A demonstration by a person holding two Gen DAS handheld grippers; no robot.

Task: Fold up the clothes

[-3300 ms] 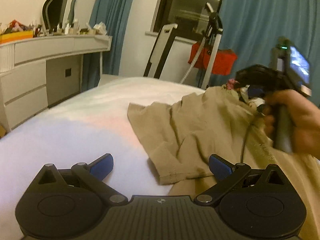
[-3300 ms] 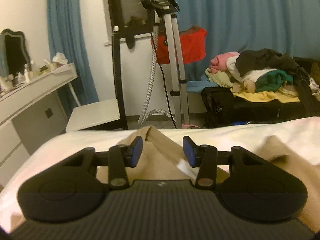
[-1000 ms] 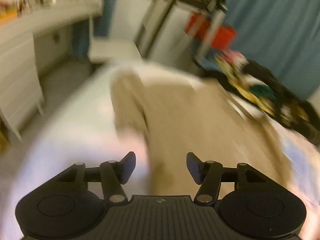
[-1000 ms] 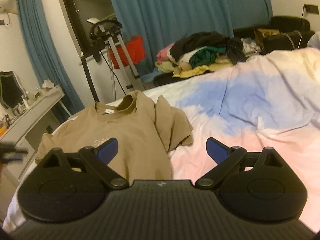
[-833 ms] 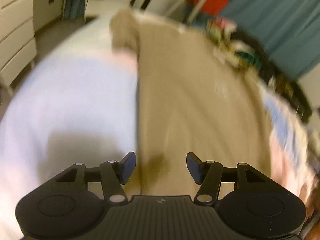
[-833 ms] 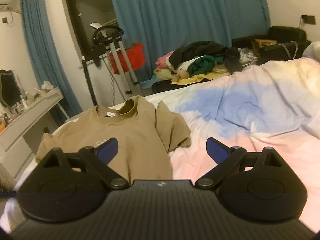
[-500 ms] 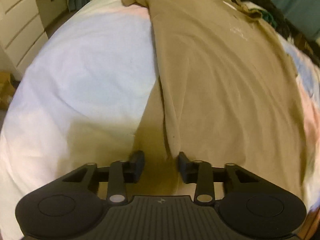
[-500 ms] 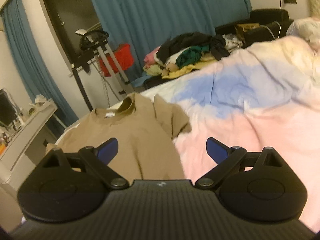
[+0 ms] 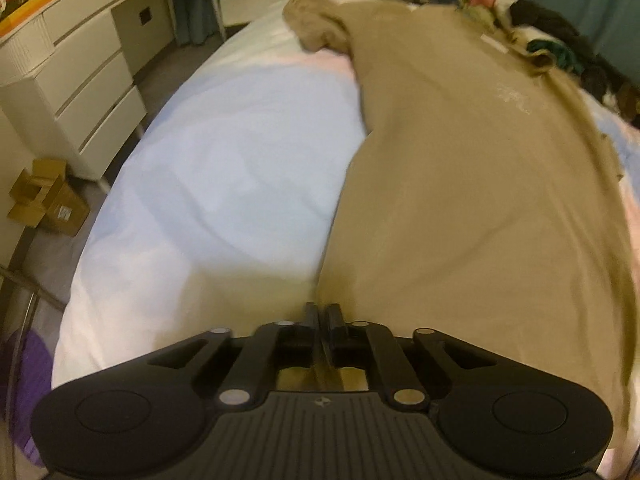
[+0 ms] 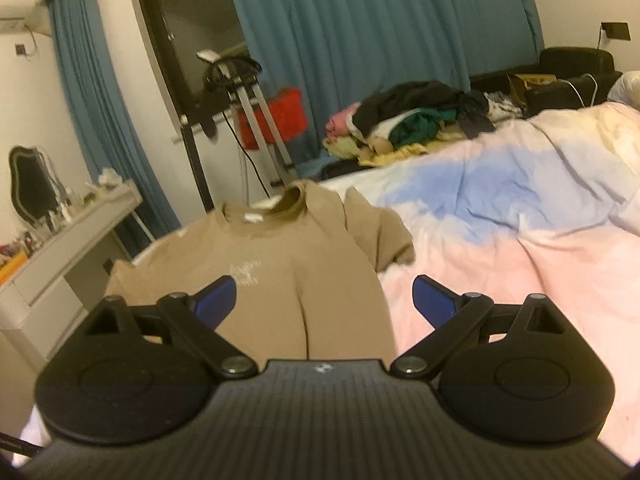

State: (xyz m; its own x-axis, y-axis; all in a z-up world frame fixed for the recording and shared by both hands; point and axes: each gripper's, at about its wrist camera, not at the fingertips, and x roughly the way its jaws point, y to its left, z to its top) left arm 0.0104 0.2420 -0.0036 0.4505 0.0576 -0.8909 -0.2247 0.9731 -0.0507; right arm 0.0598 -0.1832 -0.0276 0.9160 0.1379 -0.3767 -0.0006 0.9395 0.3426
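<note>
A tan T-shirt (image 9: 460, 184) lies spread flat on the pastel bedspread (image 9: 232, 168), collar at the far end, one sleeve bunched at the top left. My left gripper (image 9: 323, 312) points steeply down at the shirt's near left hem corner, with its jaws pinched together on a fold of the fabric. In the right wrist view the same T-shirt (image 10: 280, 264) shows a small white chest print. My right gripper (image 10: 324, 292) hovers over the shirt's lower right edge, open, with nothing between its blue pads (image 10: 430, 300).
A white dresser (image 9: 80, 60) and a cardboard box (image 9: 44, 200) stand left of the bed. Beyond the bed's far end are a pile of clothes (image 10: 408, 120), a garment steamer stand (image 10: 248, 112) and blue curtains (image 10: 380, 40). Rumpled bedspread (image 10: 520, 240) stretches to the right.
My left gripper swept down along the shirt's left edge to the hem corner and closed on the fabric. My right gripper stayed open and shifted slightly over the shirt's right side.
</note>
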